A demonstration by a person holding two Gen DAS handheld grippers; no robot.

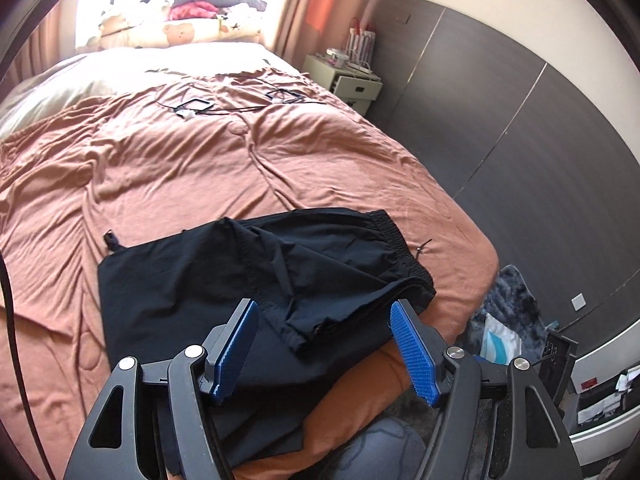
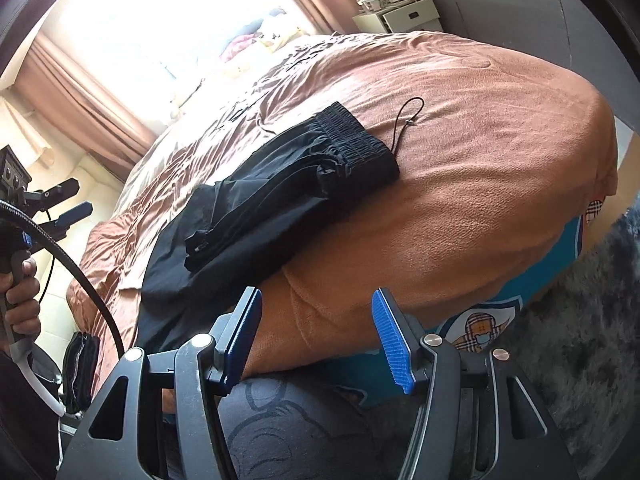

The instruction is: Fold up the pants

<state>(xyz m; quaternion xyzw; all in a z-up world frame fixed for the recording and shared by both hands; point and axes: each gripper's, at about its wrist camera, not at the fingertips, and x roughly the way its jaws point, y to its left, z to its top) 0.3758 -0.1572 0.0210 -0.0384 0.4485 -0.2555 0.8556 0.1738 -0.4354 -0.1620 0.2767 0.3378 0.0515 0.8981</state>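
Lying folded near the foot edge of the wrinkled terracotta bedspread [image 1: 200, 168], the black elastic-waist pants [image 1: 256, 276] are resting untouched, while the left gripper [image 1: 324, 320] and right gripper [image 2: 318, 312] are both hovering released, holding nothing.

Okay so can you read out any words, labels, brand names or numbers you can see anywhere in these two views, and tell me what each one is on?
No text can be read in either view.
Red label on the dark stand at the right edge: too small and blurred.
Shield-shaped patch on the teal fabric under the bedspread: a checked cartoon figure, no legible letters.
Black pants: no brand tag visible.
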